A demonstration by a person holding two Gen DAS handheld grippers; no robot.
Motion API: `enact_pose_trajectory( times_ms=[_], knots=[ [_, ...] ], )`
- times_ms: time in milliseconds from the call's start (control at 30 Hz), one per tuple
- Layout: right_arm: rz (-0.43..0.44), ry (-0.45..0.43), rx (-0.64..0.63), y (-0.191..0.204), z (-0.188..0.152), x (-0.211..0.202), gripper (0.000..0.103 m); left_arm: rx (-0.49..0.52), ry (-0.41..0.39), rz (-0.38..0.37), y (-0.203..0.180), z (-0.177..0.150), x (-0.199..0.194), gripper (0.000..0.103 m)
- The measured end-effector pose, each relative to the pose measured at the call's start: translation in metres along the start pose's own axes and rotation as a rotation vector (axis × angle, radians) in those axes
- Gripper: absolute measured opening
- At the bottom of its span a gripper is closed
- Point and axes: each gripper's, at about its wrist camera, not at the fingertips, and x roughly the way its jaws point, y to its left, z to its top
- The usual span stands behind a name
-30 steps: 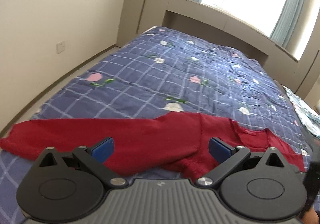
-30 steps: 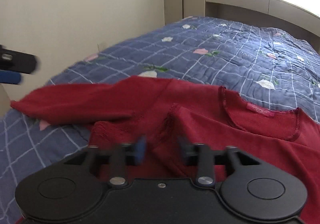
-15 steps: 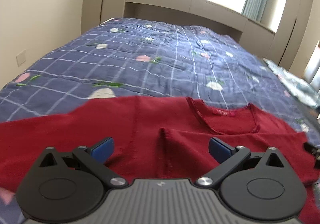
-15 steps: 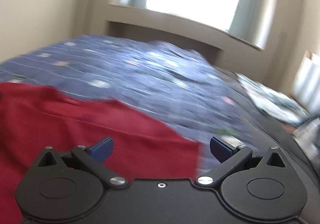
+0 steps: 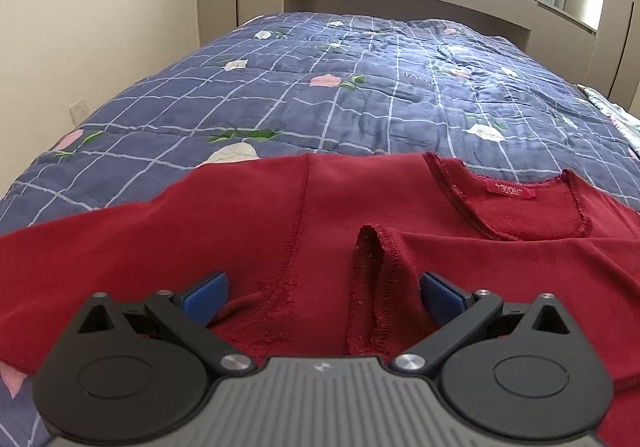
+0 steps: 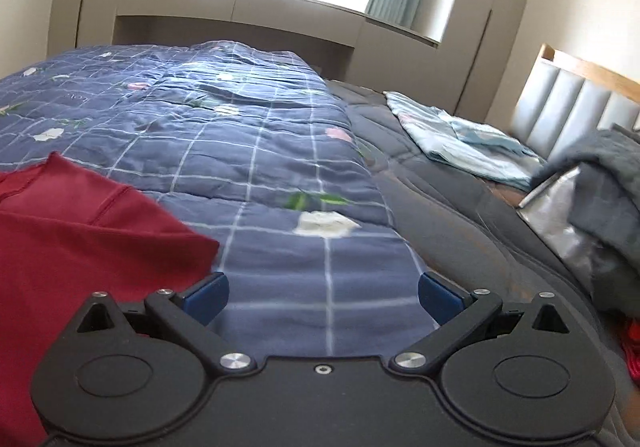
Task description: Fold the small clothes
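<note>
Our red top [image 5: 248,231] lies flat on the checked quilt [image 5: 360,87], one sleeve already crossed over. Left gripper [image 5: 323,297] hovers spread above that cuff [image 5: 370,279]; right gripper [image 6: 323,297] gapes, empty. Soft, light, floppy knit, so we'd pinch seams and hems.

The red top [image 5: 240,231] is soft matt knit cloth with stitched seams; the quilt [image 5: 360,87] is puckered matt cotton; the left hand-held gripper [image 5: 324,293] is matt black plastic.
</note>
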Motion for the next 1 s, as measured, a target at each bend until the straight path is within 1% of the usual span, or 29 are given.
enact_pose_trajectory(
  times_ms=[100,200,267,333,400,433,467,600,733,800,833,900,1000],
  knots=[
    [0.076,-0.019,0.023,-0.005,-0.011,-0.035,0.102,0.004,0.011,-0.014,0.002,0.002,-0.003,0.102],
    [0.175,-0.045,0.007,0.0,-0.031,-0.078,0.102,0.019,0.006,-0.058,0.004,0.0,-0.008,0.103],
    [0.242,-0.057,-0.034,0.01,-0.044,-0.098,0.102,0.037,-0.004,-0.089,0.006,-0.002,-0.011,0.103],
    [0.267,-0.084,-0.121,0.029,-0.056,-0.111,0.102,0.049,-0.007,-0.101,0.007,-0.005,-0.013,0.103],
    [0.234,-0.088,-0.215,0.05,-0.062,-0.112,0.102,0.052,-0.011,-0.105,0.008,-0.008,-0.014,0.103],
    [0.203,-0.08,-0.259,0.062,-0.065,-0.11,0.102,0.05,-0.009,-0.103,0.009,-0.008,-0.013,0.103],
    [0.173,-0.092,-0.288,0.072,-0.066,-0.11,0.102,0.048,-0.005,-0.099,0.009,-0.008,-0.012,0.103],
    [0.058,-0.174,-0.336,0.096,-0.064,-0.108,0.102,0.045,0.002,-0.089,0.009,-0.008,-0.009,0.103],
    [-0.063,-0.185,-0.293,0.096,-0.06,-0.093,0.102,0.046,0.003,-0.08,0.009,-0.01,-0.006,0.103],
    [-0.131,-0.175,-0.232,0.089,-0.059,-0.086,0.102,0.045,0.003,-0.08,0.009,-0.01,-0.006,0.103],
    [-0.148,-0.181,-0.189,0.083,-0.058,-0.087,0.102,0.043,0.004,-0.08,0.01,-0.01,-0.006,0.103],
    [-0.155,-0.204,-0.113,0.071,-0.058,-0.09,0.102,0.043,0.007,-0.08,0.01,-0.009,-0.005,0.103],
    [-0.106,-0.216,-0.08,0.061,-0.058,-0.092,0.102,0.047,0.006,-0.079,0.01,-0.01,-0.005,0.103]
  ],
)
